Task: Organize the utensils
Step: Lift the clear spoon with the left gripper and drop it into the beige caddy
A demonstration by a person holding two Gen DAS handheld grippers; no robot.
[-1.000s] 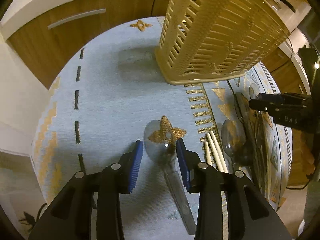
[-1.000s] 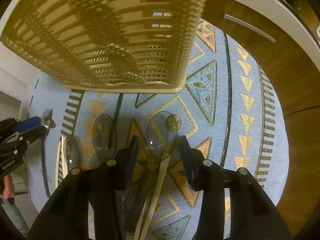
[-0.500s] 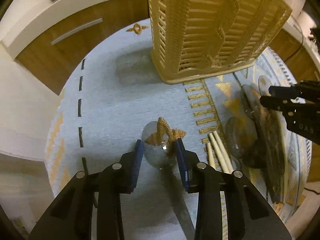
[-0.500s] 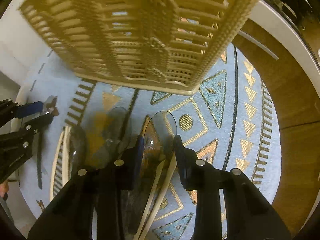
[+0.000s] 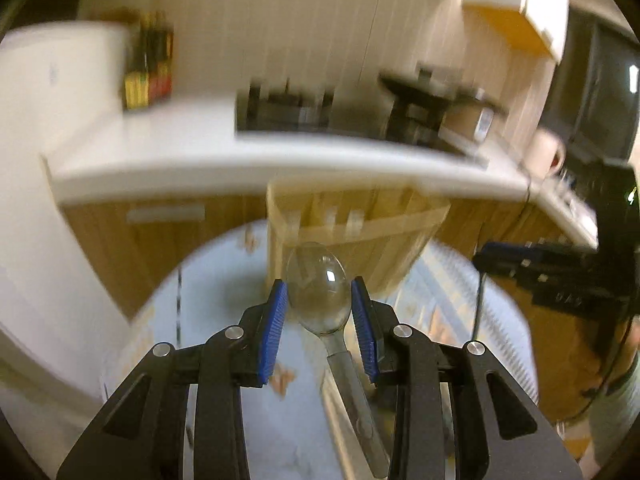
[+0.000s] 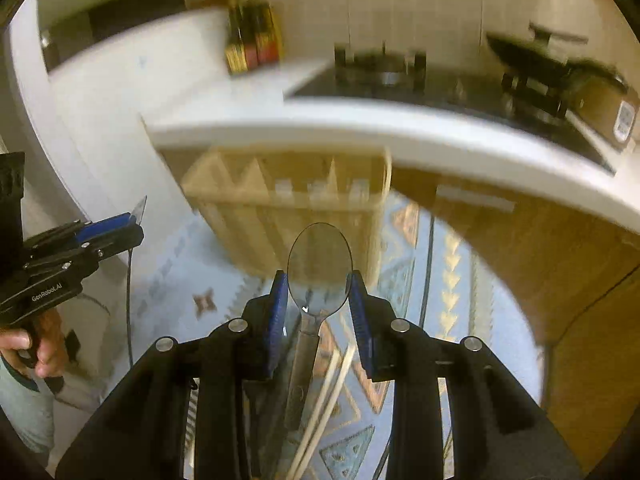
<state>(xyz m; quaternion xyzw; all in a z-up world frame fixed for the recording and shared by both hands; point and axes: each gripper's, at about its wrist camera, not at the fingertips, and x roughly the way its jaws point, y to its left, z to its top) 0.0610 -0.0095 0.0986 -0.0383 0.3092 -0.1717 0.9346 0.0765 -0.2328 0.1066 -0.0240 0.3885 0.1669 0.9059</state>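
My left gripper (image 5: 319, 304) is shut on a clear plastic spoon (image 5: 318, 300), bowl forward, lifted above the patterned blue cloth (image 5: 192, 332). My right gripper (image 6: 319, 296) is shut on another clear plastic spoon (image 6: 320, 268), also lifted. The cream slatted utensil basket (image 5: 352, 232) stands ahead of both; it also shows in the right wrist view (image 6: 288, 208). Each gripper shows in the other's view: the right one (image 5: 536, 264) and the left one (image 6: 80, 248). Pale chopsticks (image 6: 328, 400) lie on the cloth below the right gripper.
A white countertop (image 5: 248, 160) with a black hob (image 6: 400, 76) and a pan (image 6: 536, 60) runs behind the table. Wooden cabinet fronts (image 6: 540, 256) are below it. Bottles (image 6: 252, 48) stand at the back wall. Both views are motion-blurred.
Both grippers closed on their spoons, lifted them off the cloth and tilted up, so the views now face the basket and counter instead of down at the table.
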